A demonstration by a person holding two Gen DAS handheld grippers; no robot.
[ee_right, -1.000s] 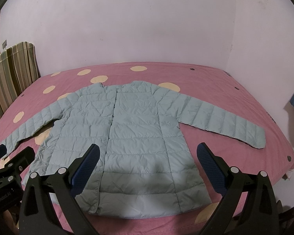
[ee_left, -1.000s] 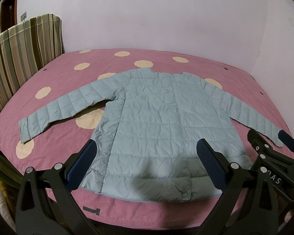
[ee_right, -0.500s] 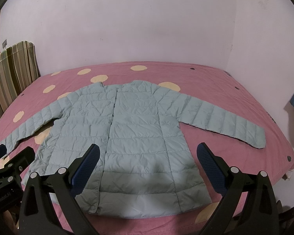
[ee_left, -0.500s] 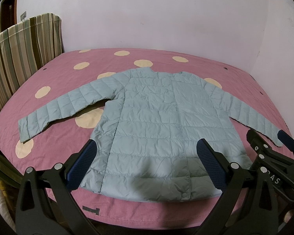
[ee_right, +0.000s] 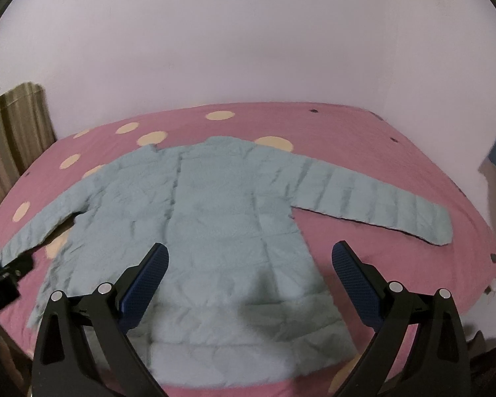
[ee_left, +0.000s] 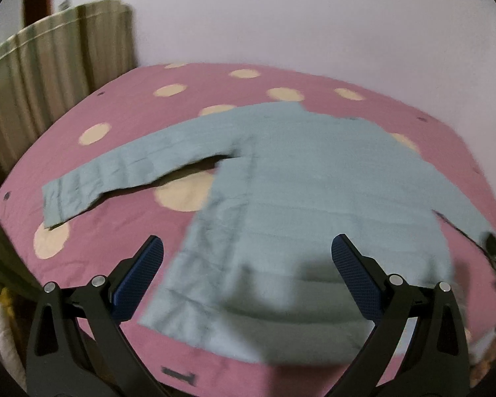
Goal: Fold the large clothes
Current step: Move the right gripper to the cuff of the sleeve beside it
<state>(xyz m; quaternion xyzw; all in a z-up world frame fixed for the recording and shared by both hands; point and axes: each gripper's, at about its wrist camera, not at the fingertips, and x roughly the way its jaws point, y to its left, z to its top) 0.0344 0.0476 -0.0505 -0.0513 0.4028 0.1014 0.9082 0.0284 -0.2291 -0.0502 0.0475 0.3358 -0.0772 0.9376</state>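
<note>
Left-wrist and right-wrist views of a pale blue quilted jacket (ee_left: 314, 205) lying flat and unfolded on a pink bedspread (ee_left: 122, 238) with cream dots; in your left view the jacket fills the centre and right of the frame, one sleeve (ee_left: 122, 172) stretching toward the left edge, its cuff lying at the middle left. Your left gripper (ee_left: 246, 261) sits at the bottom of that frame with its jaws spread wide, blue pads (ee_left: 139, 278) framing the jacket's hem and holding nothing. In your right view the jacket (ee_right: 215, 231) occupies the centre, its other sleeve (ee_right: 373, 205) reaching toward the right edge. Your right gripper (ee_right: 249, 264) likewise stands with fingers wide apart above the hem, empty. A striped curtain (ee_left: 56, 76) hangs at the upper left of your left view, and a plain pale wall (ee_right: 248, 39) fills the upper half of your right view. Both views are blurred
</note>
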